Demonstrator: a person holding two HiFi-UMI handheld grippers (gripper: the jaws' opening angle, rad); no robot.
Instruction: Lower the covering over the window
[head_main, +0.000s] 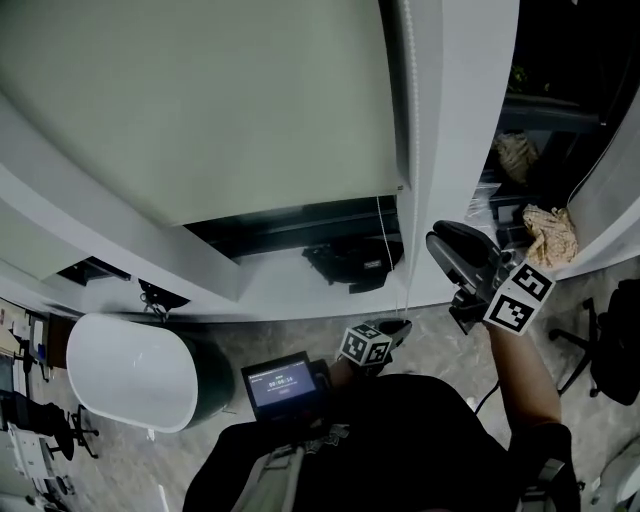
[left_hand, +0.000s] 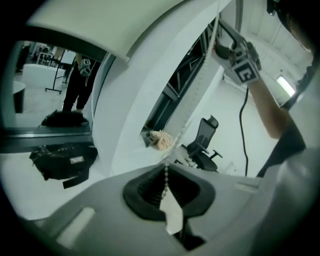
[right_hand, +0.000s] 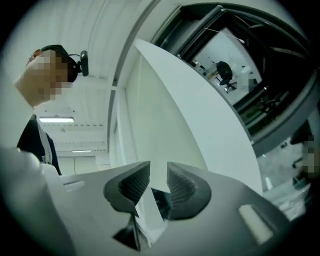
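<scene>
A pale roller blind (head_main: 200, 100) hangs over most of the window, its bottom bar a little above the sill. A white bead chain (head_main: 406, 100) runs down the blind's right side. In the left gripper view the bead chain (left_hand: 192, 102) comes down into my left gripper (left_hand: 166, 172), which is shut on it. The head view shows that left gripper (head_main: 395, 328) low, close to my body. My right gripper (head_main: 440, 243) is raised to the right of the chain, beside the white pillar. Its jaws (right_hand: 159, 180) stand open with nothing between them. It also shows high up as the right gripper (left_hand: 222, 42).
A black bag (head_main: 350, 262) lies on the sill under the blind. A white rounded tub (head_main: 125, 370) stands at the lower left. A crumpled cloth (head_main: 550, 232) lies to the right, past the pillar. An office chair (left_hand: 202, 142) stands behind. A small screen (head_main: 283, 383) sits at my chest.
</scene>
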